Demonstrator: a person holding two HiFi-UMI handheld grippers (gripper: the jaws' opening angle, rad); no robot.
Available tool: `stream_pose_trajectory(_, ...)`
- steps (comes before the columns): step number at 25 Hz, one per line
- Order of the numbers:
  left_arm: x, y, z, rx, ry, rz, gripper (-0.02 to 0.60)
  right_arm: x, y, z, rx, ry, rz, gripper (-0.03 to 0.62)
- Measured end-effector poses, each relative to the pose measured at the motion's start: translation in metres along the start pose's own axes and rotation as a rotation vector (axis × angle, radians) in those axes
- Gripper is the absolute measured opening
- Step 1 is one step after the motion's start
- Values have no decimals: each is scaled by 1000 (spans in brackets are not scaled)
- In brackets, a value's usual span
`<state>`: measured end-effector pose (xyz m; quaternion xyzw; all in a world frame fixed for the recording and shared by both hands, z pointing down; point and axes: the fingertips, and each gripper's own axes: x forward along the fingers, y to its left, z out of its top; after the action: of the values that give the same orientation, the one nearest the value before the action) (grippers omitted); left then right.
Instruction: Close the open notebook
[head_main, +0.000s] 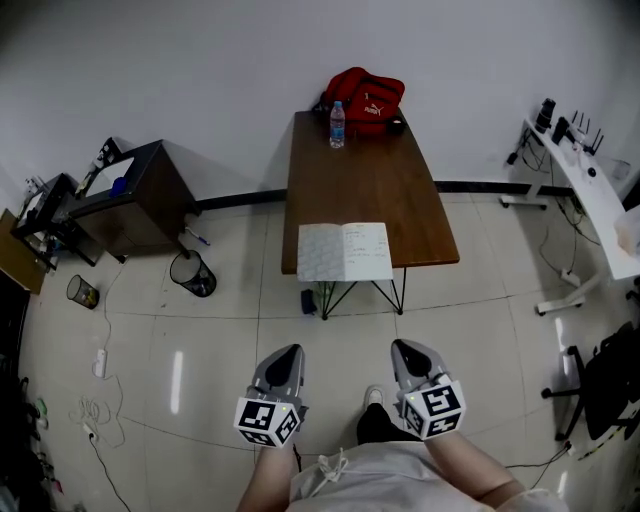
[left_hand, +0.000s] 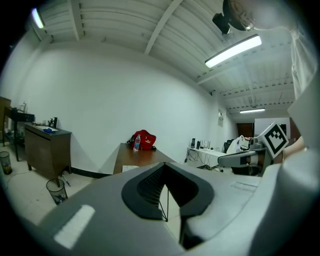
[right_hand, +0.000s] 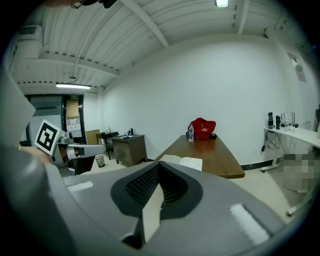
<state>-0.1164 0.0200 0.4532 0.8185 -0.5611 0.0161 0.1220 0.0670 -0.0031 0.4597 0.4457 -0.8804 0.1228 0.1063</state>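
Nothing is done yet — the notebook (head_main: 345, 251) lies open at frame centre; the left gripper (head_main: 288, 352) and right gripper (head_main: 404, 348), jaws together and empty, hover lower down, well apart from it.

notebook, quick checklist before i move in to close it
1. Notebook lies open at the near edge of the table: ok.
2. Pages free of clutter; bottle and red bag sit at the far end: ok.
3. Left gripper jaws shut, empty: ok.
4. Right gripper jaws shut, empty: ok.
5. Grippers within reach of notebook: not ok, both over the floor short of the table.
6. Cover thickness or stiffness: cannot tell.
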Motion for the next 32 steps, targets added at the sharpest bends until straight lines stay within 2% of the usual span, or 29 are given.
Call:
stream_pose_trajectory(6,86,23,19,-1,9,46,6,64,-70,31,-16,3,24,8)
stream_pose_trajectory(13,139,47,23,-51,27,103,6,115,-118,51,-18,25,59,8)
stream_pose_trajectory(20,155,77,-1,-83,93,153,6,154,-129,38,16,75,85,8)
stream_pose_trajectory(29,193,127,-44,-154,187,132,6,204,-131,15,17,183,82,8)
stream_pose_trajectory(32,206,151,-66,-180,241,147,42,228,-122,3,10,229,94,8)
